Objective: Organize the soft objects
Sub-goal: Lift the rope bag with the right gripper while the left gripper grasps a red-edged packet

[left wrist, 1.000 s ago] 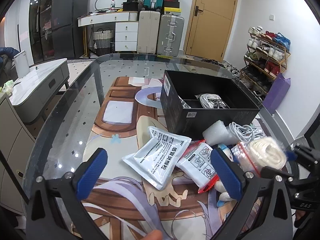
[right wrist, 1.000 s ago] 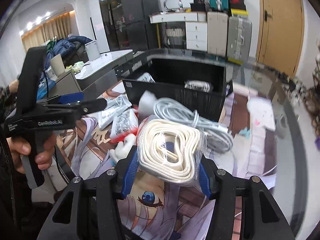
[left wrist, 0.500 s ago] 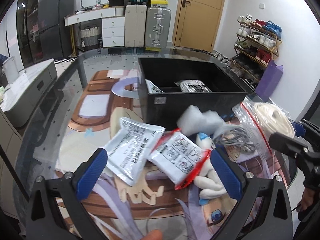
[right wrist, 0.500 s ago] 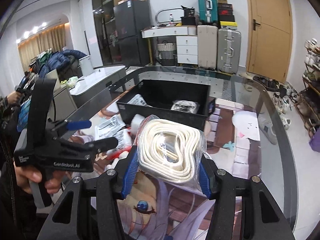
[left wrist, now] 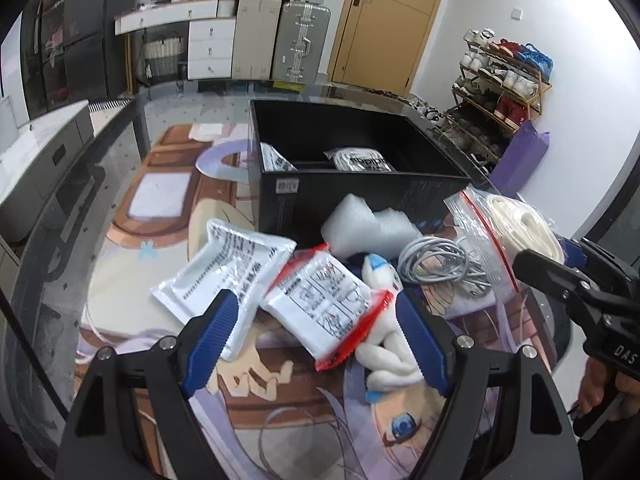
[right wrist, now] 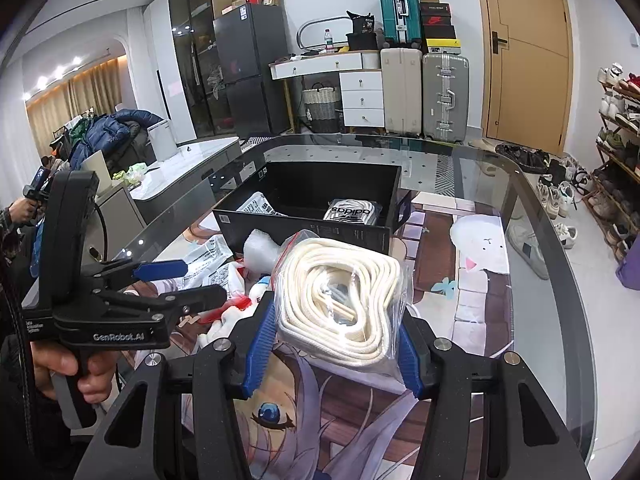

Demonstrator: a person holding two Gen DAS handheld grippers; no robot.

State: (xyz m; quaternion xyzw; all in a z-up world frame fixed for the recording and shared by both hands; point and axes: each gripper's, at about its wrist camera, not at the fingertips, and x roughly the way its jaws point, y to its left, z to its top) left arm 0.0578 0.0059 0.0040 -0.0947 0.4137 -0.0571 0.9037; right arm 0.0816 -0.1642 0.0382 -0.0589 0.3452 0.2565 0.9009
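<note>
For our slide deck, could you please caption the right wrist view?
Right tool grips a bagged coil of white rope above the table, facing the open black box.

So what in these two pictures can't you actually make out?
- Black box floor: left wrist view, near wall hides it.
- Plush toy: left wrist view, red-edged packet and left gripper fingers cover much of it.
- Small items inside bagged rope: right wrist view, plastic glare.
- Packet print: too small.
</note>
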